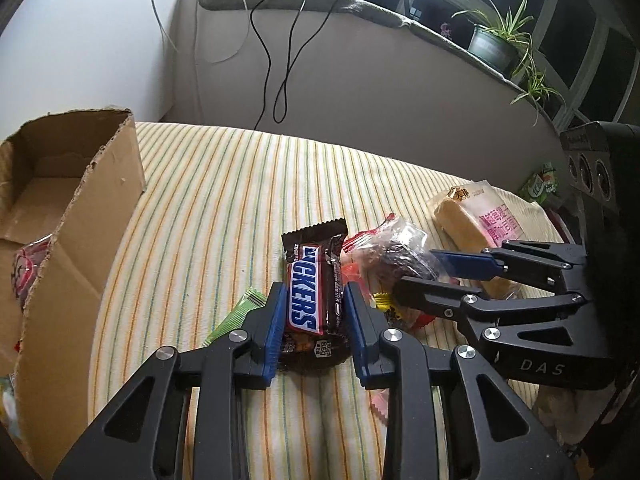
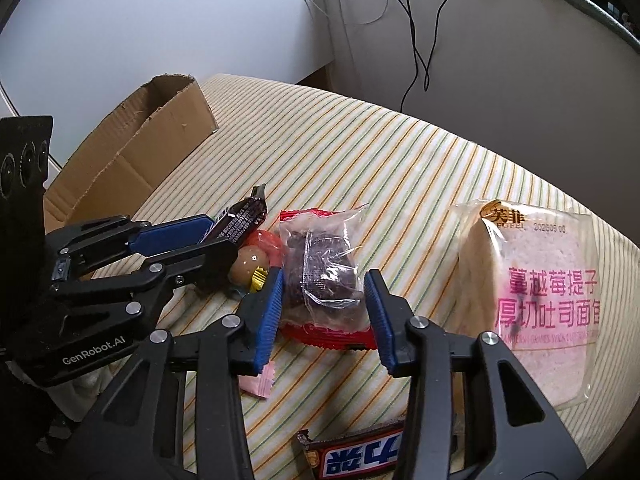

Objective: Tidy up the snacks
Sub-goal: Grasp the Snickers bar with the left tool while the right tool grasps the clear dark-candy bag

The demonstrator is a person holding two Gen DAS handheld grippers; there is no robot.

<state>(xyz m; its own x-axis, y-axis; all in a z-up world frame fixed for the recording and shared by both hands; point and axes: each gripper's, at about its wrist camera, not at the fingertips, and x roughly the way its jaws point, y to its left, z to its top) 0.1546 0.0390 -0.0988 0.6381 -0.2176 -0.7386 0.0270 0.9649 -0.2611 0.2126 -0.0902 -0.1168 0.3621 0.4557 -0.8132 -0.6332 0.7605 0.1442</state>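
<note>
My left gripper (image 1: pixel 314 308) is shut on a brown Snickers pack (image 1: pixel 314 280), its blue pads pressing both sides. The pack also shows in the right wrist view (image 2: pixel 240 222). My right gripper (image 2: pixel 324 308) is open, its fingers on either side of a clear-wrapped dark cake with red edges (image 2: pixel 324 276) lying on the striped cloth (image 2: pixel 380 152); I cannot tell if the pads touch it. In the left wrist view the right gripper (image 1: pixel 432 276) sits over that cake (image 1: pixel 390 256). A torn cardboard box (image 1: pixel 68 216) stands at the left, with a red packet (image 1: pixel 28 268) inside.
A bagged toast loaf (image 2: pixel 532 300) lies to the right. A green packet (image 1: pixel 236 316), a small pink packet (image 2: pixel 258 384), a braised egg pack (image 2: pixel 250 262) and a second Snickers bar (image 2: pixel 356 456) lie nearby. Cables (image 1: pixel 280 60) hang down the wall behind. Potted plants (image 1: pixel 500 44) stand on the ledge.
</note>
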